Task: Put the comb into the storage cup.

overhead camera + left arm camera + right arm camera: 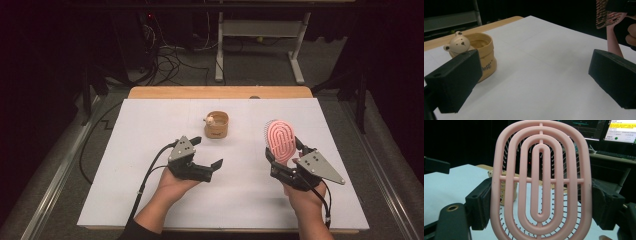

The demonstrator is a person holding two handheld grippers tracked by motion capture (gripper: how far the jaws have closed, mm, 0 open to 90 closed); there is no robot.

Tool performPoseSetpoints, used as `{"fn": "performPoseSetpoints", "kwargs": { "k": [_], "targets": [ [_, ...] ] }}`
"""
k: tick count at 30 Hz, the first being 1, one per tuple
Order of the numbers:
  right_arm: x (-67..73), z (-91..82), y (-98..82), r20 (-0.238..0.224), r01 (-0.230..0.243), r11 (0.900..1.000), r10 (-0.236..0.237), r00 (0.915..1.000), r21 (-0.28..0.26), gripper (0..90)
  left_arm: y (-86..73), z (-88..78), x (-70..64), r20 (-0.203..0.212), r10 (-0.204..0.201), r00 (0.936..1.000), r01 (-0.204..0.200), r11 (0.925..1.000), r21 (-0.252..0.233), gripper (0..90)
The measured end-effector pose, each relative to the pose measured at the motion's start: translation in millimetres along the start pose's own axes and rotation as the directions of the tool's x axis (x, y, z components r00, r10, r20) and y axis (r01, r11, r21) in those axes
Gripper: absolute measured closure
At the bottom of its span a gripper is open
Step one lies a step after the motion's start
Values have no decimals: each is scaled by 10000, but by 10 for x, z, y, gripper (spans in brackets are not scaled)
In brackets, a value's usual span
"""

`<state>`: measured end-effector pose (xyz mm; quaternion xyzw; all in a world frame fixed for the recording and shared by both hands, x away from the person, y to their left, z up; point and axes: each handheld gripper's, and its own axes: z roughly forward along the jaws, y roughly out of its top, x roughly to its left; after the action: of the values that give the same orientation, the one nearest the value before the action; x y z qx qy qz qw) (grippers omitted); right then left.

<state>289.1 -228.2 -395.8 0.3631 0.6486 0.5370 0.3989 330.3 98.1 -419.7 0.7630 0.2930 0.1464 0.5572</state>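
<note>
Your left gripper [209,151] hangs open and empty over the white table [150,130]; your right gripper [283,159] holds a pink hairbrush [279,139] upright.

From the left: your left tongs stand wide apart with nothing between them, aimed toward a small tan bear-faced pot [216,124] at the table's middle, not touching it. To the right, well apart from the pot, your right tongs are clamped across the sides of the brush head [540,180], lifted clear of the table. The brush looks light and stiff, a slotted plastic shell with thin bristles behind; smooth plastic may slip, so grip the solid rim or handle, not the bristles. The pot looks like ceramic, probably breakable; take it by its wall.
</note>
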Motion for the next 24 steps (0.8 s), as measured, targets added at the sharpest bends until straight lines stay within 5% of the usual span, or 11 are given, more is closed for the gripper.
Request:
{"fn": "performPoseSetpoints", "kwargs": {
  "k": [18, 24],
  "targets": [
    [354, 402, 283, -634, 538, 9968, -575, 9963, -596, 202, 13, -71, -76, 174, -4, 9998, 6, 9999, -116, 0],
    [434, 427, 251, -784, 737, 9958, -778, 9939, -540, 202, 30, -133, -78, 93, 8, 10000, -6, 9997, -254, 0]
  ]
}}
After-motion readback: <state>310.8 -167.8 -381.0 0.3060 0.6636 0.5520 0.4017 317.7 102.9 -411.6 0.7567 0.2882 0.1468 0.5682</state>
